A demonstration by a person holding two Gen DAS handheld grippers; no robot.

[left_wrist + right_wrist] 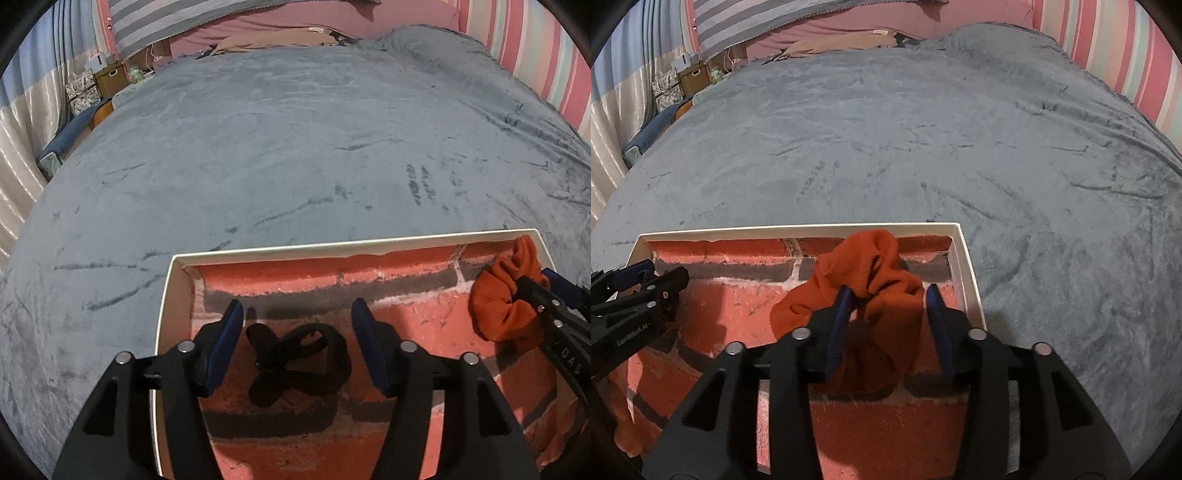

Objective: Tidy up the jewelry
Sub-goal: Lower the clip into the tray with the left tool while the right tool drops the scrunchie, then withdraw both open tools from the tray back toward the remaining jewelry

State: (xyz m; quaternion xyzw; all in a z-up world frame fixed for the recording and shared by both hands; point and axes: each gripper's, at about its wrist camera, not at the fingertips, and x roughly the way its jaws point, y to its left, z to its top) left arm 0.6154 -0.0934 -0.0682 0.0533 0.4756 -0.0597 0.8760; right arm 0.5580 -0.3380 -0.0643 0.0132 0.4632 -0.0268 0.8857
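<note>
A shallow white box [332, 245] lined with a red brick print lies on the bed. A black scrunchie [299, 363] lies on the box floor between the fingers of my left gripper [297, 310], which stands open with both blue pads clear of it. In the box's right part an orange scrunchie [871, 266] sits bunched between the fingers of my right gripper [889, 295]. The right pad stands apart from the cloth, and the left pad is at its edge. The left wrist view shows the orange scrunchie [506, 295] at the far right, and the right wrist view shows the left gripper [665, 271] at its left edge.
A grey plush blanket [295, 147] covers the bed around the box. Pillows [280, 22] lie at the far end and a striped wall [535, 55] stands to the right. Small storage boxes [107, 77] stand past the bed's left edge. An orange cloth item [624, 424] shows at the lower left.
</note>
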